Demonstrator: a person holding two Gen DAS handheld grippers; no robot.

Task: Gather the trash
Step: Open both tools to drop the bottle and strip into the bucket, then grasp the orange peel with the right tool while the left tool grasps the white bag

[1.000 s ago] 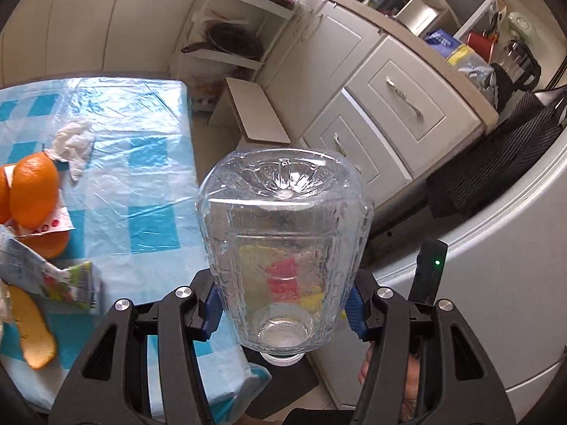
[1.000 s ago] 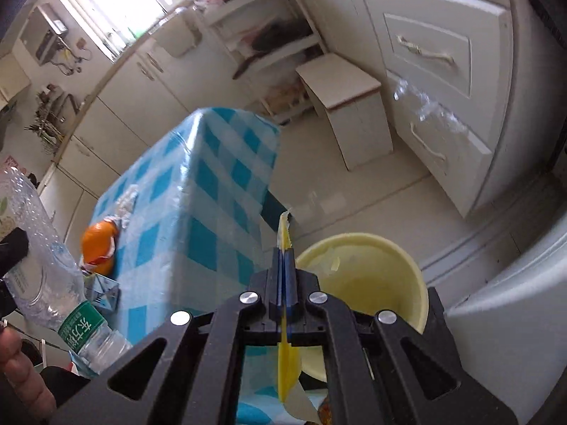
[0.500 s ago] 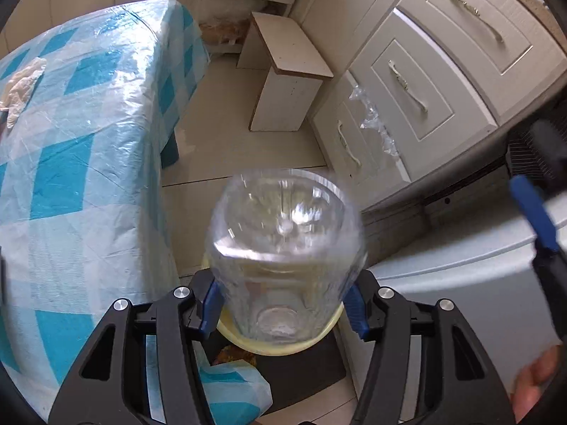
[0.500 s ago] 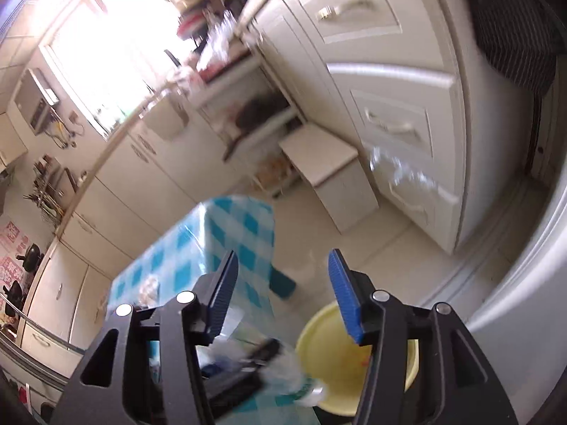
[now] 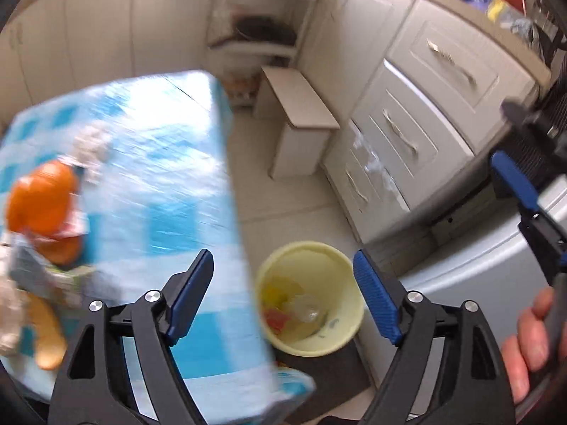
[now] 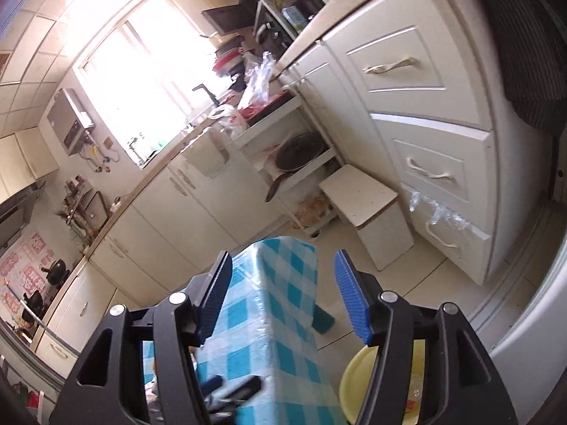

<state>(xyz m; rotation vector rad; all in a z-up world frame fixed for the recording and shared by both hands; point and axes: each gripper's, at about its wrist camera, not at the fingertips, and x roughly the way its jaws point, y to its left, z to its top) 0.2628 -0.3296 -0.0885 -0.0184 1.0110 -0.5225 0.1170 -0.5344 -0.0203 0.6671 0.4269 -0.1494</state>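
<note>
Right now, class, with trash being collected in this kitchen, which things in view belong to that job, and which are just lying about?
Belong to the job:
- yellow bin, clear bottle already inside
- orange peel, crumpled tissue and carton on the checked table
- left gripper and right gripper, both empty, jaws opening

Just lying about:
- white stool
- frying pan
- drawers

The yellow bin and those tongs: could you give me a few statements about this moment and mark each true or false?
1. The yellow bin stands on the floor beside the table. True.
2. The left tongs grip a bottle. False: they are opening, with nothing between them; a clear bottle lies in the bin.
3. An orange is on the table. True.
4. The right tongs clamp a yellow wrapper. False: they are opening and empty.
5. The tablecloth is red. False: blue and white checks.
</note>
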